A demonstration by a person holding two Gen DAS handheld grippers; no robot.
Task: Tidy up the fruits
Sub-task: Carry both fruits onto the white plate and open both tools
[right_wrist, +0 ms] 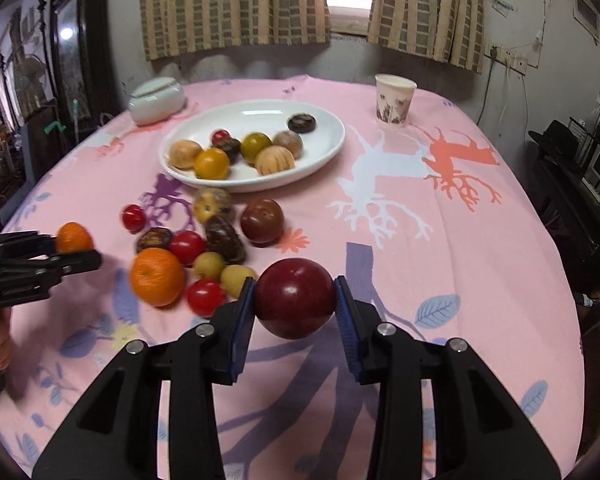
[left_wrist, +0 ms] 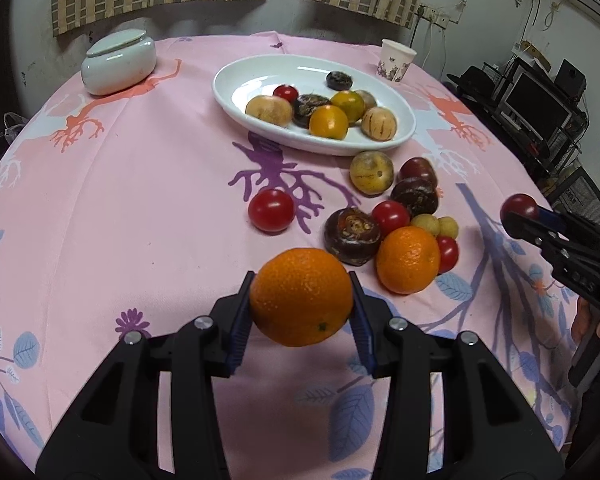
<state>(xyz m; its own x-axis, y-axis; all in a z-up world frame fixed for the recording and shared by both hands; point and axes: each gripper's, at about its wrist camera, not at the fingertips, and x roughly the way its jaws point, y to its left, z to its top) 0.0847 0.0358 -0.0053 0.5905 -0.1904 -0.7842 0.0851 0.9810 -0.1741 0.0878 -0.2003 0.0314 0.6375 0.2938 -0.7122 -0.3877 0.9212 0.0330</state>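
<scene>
The left gripper (left_wrist: 302, 312) holds an orange (left_wrist: 302, 296), the right gripper (right_wrist: 296, 308) holds a dark red plum (right_wrist: 294, 298), and the white plate (right_wrist: 328, 148) lies ahead of both, past the loose fruit.

i read two fisheye views, each mounted behind its own gripper and looking forward and downward along the fingers. the left wrist view sits close over the near edge of the table (left_wrist: 140, 200), facing the white plate (left_wrist: 236, 100) and the curtained window beyond. the right wrist view looks from further right, equally near, toward the same plate (right_wrist: 324, 148). both share the plate, the loose fruit, the paper cup (left_wrist: 396, 60) and the lidded jar (left_wrist: 118, 62). each view catches the other gripper at its edge.
</scene>
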